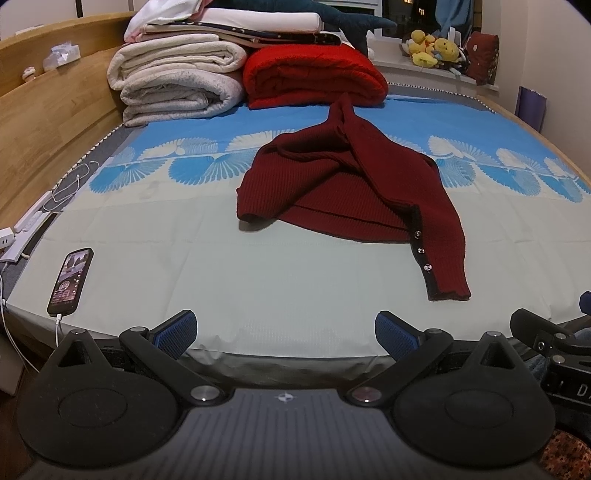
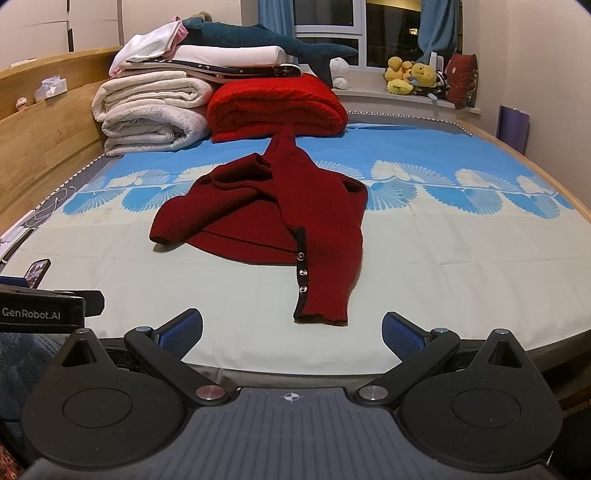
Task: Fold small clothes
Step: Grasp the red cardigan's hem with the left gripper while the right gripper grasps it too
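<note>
place: a bedroom in a home
bed [image 1: 155, 258]: wide, under a pale sheet with a blue fan-patterned band
headboard [image 1: 55, 122]: wooden, running along the left side
bedding [image 2: 147, 110]: folded white blankets stacked beside a red quilt [image 2: 277, 107]
window sill [image 2: 406, 96]: yellow plush toys [image 2: 410, 77], blue curtains [image 2: 437, 26] above
phone [image 1: 70, 280]: charging on the sheet's left edge
</note>
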{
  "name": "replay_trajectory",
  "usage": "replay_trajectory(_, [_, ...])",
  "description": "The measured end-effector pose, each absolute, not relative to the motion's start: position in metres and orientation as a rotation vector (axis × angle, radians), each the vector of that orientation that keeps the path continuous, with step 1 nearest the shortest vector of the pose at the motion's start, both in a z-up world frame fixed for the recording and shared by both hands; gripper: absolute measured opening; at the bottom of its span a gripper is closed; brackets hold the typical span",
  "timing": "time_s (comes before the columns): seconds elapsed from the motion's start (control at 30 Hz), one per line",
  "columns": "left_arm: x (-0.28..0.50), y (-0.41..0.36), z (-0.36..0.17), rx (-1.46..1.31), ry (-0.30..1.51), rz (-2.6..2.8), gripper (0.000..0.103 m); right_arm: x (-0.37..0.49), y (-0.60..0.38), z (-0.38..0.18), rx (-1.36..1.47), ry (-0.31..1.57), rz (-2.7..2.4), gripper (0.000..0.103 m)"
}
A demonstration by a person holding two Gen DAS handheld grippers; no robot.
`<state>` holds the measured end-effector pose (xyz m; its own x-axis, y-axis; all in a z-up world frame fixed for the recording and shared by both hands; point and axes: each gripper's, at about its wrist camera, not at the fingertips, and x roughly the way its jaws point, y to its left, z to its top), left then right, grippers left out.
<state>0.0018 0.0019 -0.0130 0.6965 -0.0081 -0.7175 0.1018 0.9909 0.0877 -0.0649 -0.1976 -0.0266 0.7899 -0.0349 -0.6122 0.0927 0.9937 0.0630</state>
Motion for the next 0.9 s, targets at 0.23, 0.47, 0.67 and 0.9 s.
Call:
replay_trajectory(0.23, [0.019,-0.002,-0.025,0.129,0.842,-0.103,0.103,-0.053,-0.206,-0.033,0.104,0.649,-0.070,0.102])
replay_trajectory(0.47, [0.067,-0.025,-0.033,0.117,0.840,-0.164,0.103,-0.012,-0.253,-0.032,0.094,0.528,-0.239,0.102])
replay_trajectory(0.67, [0.137,-0.084,-0.062,0.091,0.882,-0.369,0.103,0.046,-0.316,-0.057,0.170,0.485,-0.441,0.102])
replay_trajectory(0.9, [0.227,-0.169,-0.118,0.127,0.992,-0.459,0.103,0.071,-0.368,-0.111,0.296,0.602,-0.491,0.102])
